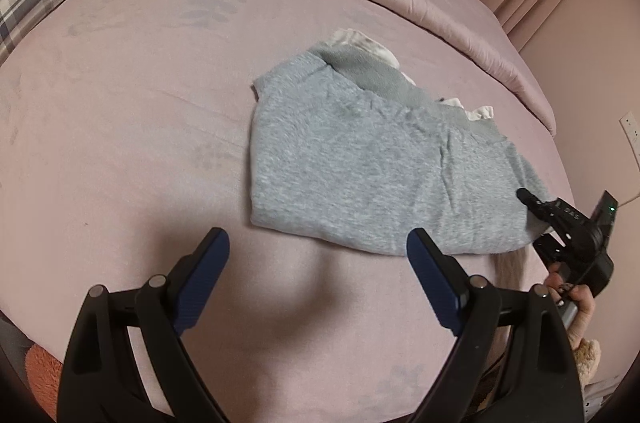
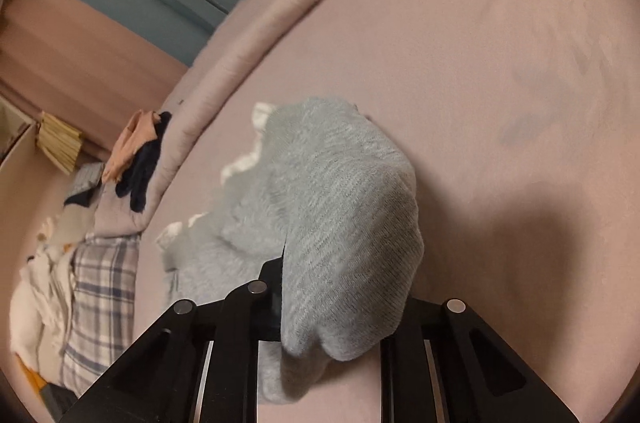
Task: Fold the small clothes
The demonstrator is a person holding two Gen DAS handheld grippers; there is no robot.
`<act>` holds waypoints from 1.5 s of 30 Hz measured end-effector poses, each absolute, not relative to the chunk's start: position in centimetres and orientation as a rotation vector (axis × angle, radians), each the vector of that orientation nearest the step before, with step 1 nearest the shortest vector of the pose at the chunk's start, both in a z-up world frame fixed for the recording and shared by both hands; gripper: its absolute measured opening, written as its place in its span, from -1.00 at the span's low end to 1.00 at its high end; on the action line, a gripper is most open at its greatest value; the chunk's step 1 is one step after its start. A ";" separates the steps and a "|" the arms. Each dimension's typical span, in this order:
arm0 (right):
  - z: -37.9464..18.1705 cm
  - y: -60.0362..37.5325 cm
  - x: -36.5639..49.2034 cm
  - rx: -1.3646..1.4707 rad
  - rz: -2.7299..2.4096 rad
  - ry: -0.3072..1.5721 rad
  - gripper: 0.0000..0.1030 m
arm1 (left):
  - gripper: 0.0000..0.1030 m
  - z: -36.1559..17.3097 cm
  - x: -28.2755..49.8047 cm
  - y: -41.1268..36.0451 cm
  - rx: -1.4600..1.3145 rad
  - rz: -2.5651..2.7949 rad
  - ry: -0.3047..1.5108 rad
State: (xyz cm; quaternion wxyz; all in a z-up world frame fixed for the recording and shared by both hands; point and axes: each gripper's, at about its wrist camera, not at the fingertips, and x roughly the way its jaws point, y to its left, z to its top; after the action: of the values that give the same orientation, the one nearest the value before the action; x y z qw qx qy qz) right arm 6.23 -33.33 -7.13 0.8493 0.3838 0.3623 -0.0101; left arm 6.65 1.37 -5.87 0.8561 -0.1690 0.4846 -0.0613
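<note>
We hold our left gripper (image 1: 318,243) wide-jawed over the pink bed (image 1: 120,127), empty. Our right gripper (image 2: 320,299) pinches a corner of the fuzzy light-blue sweater (image 1: 360,163) lying mid-bed.

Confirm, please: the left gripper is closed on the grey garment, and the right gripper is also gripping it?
Not quite. The left gripper is open and holds nothing, as the left wrist view shows. The right gripper does grip the grey garment.

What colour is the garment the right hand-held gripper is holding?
Light heathered grey-blue garment, with a white inner layer at the collar. Best in the left wrist view.
</note>
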 end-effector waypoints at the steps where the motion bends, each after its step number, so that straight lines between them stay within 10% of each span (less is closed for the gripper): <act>1: -6.6 -33.4 5.9 0.796 -0.025 0.756 -0.66 | 0.75 -5.8 6.7 1.4 -0.355 -0.131 1.018; 23: 5.6 -23.0 5.5 0.107 0.013 0.602 -0.66 | 0.80 -6.0 6.6 2.3 -0.365 -0.125 1.025; 45: -6.8 -9.0 9.2 -0.198 0.202 1.001 -0.59 | 0.82 -6.6 6.7 4.2 -0.417 -0.089 1.040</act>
State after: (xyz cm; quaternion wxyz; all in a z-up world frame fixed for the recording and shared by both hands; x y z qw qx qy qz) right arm 9.20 -8.99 -6.76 0.8677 -0.0946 0.4783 0.0967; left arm 6.65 4.22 -6.65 0.8462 -0.1975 0.4931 -0.0420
